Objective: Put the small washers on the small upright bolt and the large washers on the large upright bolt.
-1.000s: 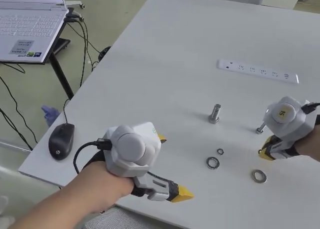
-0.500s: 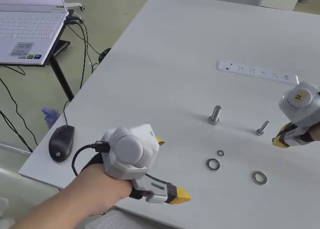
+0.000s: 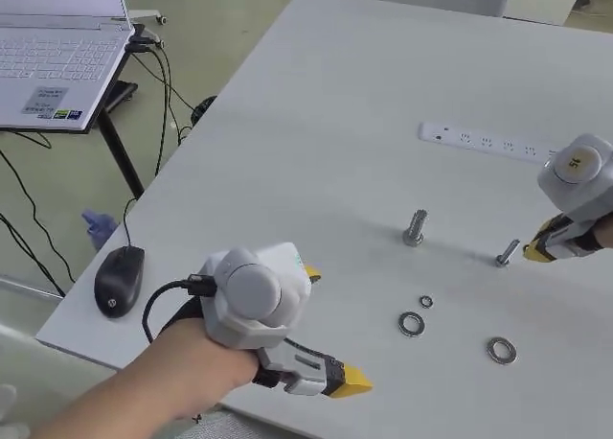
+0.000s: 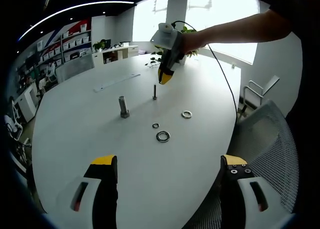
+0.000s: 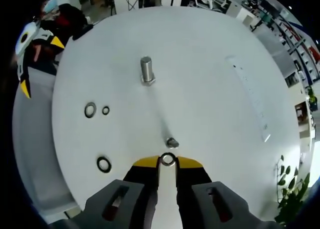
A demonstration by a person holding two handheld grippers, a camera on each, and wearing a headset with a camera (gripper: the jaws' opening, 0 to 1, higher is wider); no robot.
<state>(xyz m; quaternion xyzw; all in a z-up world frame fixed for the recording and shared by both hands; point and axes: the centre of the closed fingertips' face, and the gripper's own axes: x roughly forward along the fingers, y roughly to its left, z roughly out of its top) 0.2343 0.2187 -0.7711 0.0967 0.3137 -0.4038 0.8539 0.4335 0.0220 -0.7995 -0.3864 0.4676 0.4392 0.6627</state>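
- surface (image 3: 316,123): matt white, smooth
- large bolt (image 3: 416,227), small bolt (image 3: 507,253): dull grey metal
- loose washers (image 3: 402,324): shiny metal
- pinched washer (image 5: 163,159): bright metal
- left claw (image 4: 169,161), right claw (image 5: 168,164): glossy white plastic, yellow tips
- mouse (image 3: 119,279): black plastic, slight sheen

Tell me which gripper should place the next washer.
Right. The right gripper holds a washer just beside the small bolt; the left gripper is open and empty, back by the table edge.
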